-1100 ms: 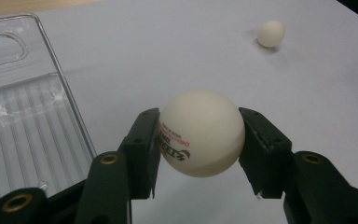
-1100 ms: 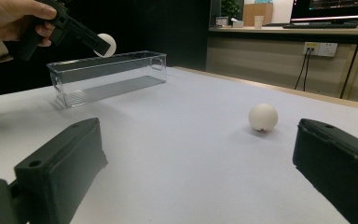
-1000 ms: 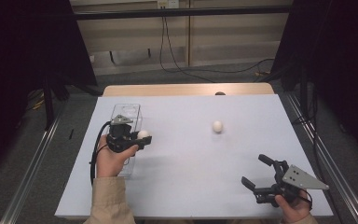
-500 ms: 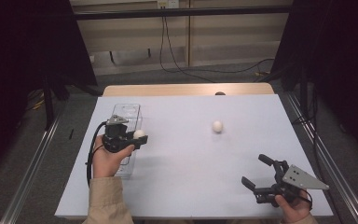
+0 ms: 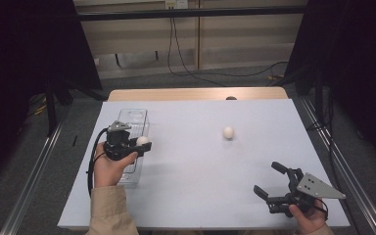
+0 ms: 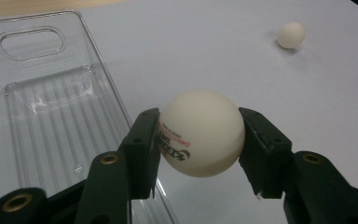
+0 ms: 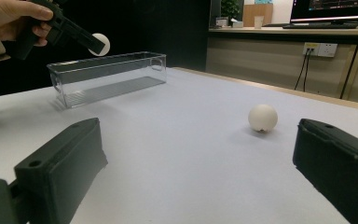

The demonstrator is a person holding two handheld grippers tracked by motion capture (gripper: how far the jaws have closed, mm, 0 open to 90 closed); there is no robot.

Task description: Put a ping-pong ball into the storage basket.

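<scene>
Left gripper view puts us right on the action: the left tool (image 6: 199, 140) has its two black jaws clamped on a cream ball (image 6: 201, 133), one jaw on each side, dark and red printing showing on the ball's lower face. It sits just beside the long edge of a clear plastic tray (image 6: 51, 116), ribbed floor and oval handle slot in plain sight. From the high view, that left tool (image 5: 138, 143) is raised in the person's left hand (image 5: 108, 166) at the tray's (image 5: 136, 117) right rim, the held ball (image 5: 142, 141) right over that edge. Out across the white surface (image 5: 196, 166) lies a second ball (image 5: 228, 132), alone, well apart from the tray. Down at the near right corner, the right tool (image 5: 272, 183) rests in the right hand (image 5: 307, 218) with its jaws spread wide. Right gripper view confirms it: both jaws stand far apart, nothing between them, the loose ball (image 7: 262, 117) ahead on the surface and the tray (image 7: 107, 77) farther off to the left.
</scene>
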